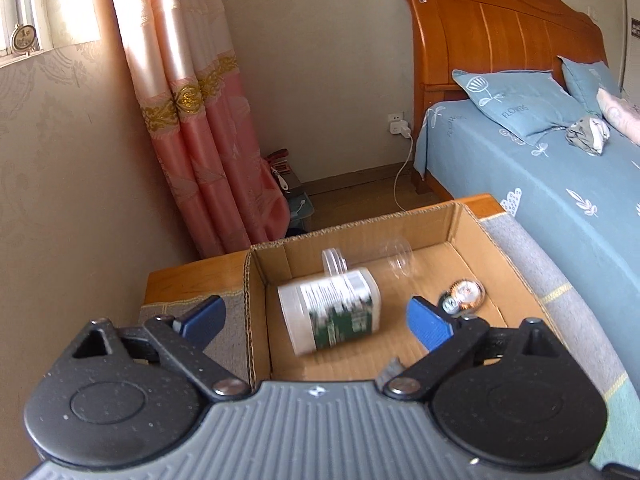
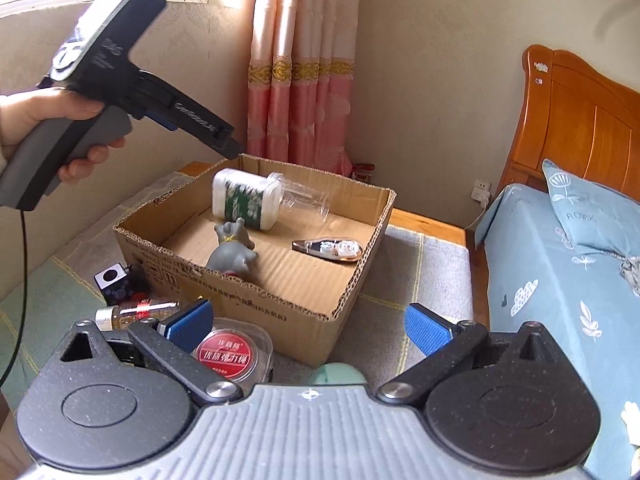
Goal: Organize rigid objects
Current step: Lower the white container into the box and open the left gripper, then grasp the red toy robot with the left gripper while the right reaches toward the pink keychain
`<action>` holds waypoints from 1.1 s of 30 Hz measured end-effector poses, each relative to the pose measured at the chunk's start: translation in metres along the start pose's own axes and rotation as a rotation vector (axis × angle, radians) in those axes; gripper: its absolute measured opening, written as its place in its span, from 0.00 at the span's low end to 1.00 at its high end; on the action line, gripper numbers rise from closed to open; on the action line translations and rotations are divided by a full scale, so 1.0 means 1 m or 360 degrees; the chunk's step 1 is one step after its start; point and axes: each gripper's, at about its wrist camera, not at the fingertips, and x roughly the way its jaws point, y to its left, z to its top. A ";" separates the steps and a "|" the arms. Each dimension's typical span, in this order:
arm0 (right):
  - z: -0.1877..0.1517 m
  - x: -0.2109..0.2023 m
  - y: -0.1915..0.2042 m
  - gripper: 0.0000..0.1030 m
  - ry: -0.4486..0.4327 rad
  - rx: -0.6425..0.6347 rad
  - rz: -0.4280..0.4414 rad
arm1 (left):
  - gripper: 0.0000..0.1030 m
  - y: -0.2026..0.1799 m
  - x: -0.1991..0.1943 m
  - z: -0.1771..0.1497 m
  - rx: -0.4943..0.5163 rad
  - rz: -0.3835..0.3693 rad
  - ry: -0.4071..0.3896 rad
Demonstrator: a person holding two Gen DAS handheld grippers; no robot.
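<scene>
An open cardboard box (image 1: pixel 256 320) (image 2: pixel 240 296) stands on a cloth-covered table. A white plastic jar with a green label (image 1: pixel 330 312) (image 2: pixel 244 198) is blurred above the box floor, tilted, free of my fingers. The box also holds a clear glass (image 1: pixel 398 260) (image 2: pixel 306 200), a correction-tape dispenser (image 1: pixel 462 296) (image 2: pixel 332 249) and a grey animal figure (image 2: pixel 234 250). My left gripper (image 1: pixel 316 318) is open over the box; it also shows in the right wrist view (image 2: pixel 228 142). My right gripper (image 2: pixel 308 326) is open and empty in front of the box.
In front of the box lie a round red-lidded container (image 2: pixel 232 354), a small amber bottle (image 2: pixel 136 312), a black cube (image 2: pixel 114 278) and a pale green object (image 2: pixel 340 374). A bed (image 2: pixel 560 280) stands to the right. A pink curtain (image 1: pixel 200 140) hangs behind.
</scene>
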 end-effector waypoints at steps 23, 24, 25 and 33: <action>-0.070 -0.017 0.024 1.00 0.0138 0.0200 -0.0018 | 0.98 -0.041 -0.084 -0.130 0.0086 -0.0207 -0.0003; -0.074 -0.015 0.025 1.00 0.0157 0.0210 -0.0028 | 0.98 -0.043 -0.084 -0.140 0.0084 -0.0220 0.0006; -0.079 -0.013 0.026 1.00 0.0178 0.0217 -0.0035 | 0.98 -0.045 -0.084 -0.148 0.0075 -0.0233 0.0016; -0.112 0.008 0.030 1.00 0.0295 0.0080 -0.0228 | 0.98 -0.050 -0.082 -0.194 0.0017 -0.0305 0.0047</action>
